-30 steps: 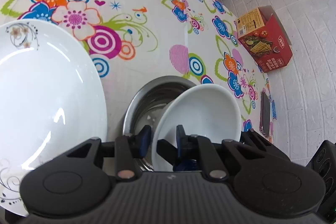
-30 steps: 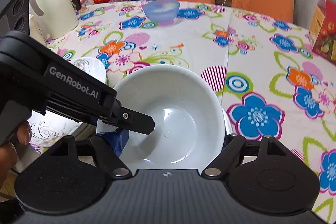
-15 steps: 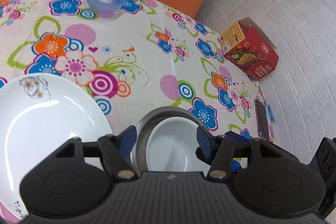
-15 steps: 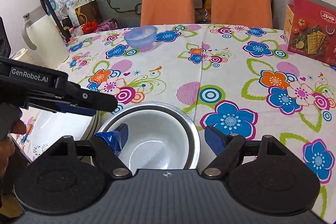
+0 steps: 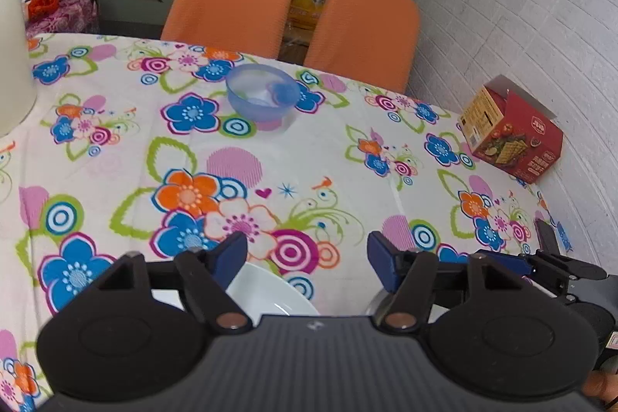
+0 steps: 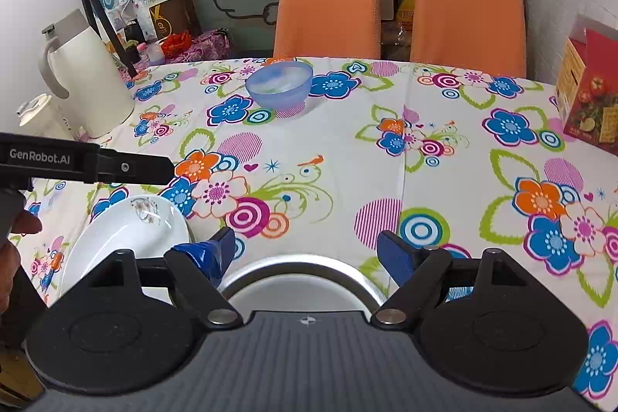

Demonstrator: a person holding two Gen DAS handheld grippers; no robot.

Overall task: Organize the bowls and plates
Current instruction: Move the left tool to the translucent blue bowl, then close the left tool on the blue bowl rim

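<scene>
The white bowl sits nested inside the steel bowl at the near edge of the worktop, right under the right gripper, whose jaws are spread wide with nothing between them. Just beside that stack, at about nine o'clock from it, lies the white plate with the small flower print on its rim. The left gripper hangs above the plate's edge, its jaws also parted and empty.

The one piece not yet gathered looks to be the translucent blue bowl, well apart at twelve o'clock, near the far edge in front of the two orange chairs. I'd judge that fetching it is the step in hand.

To do it well, I would go in level over the tablecloth with the jaws wide, set one finger inside the rim and one outside on the near wall, and close firmly but gently; thin plastic will likely flex and slip if pinched at the very lip. Lift straight up before drawing back, so the foot does not drag the cloth. The white kettle at ten o'clock and the red cracker box at two o'clock stand clear of a straight reach.
</scene>
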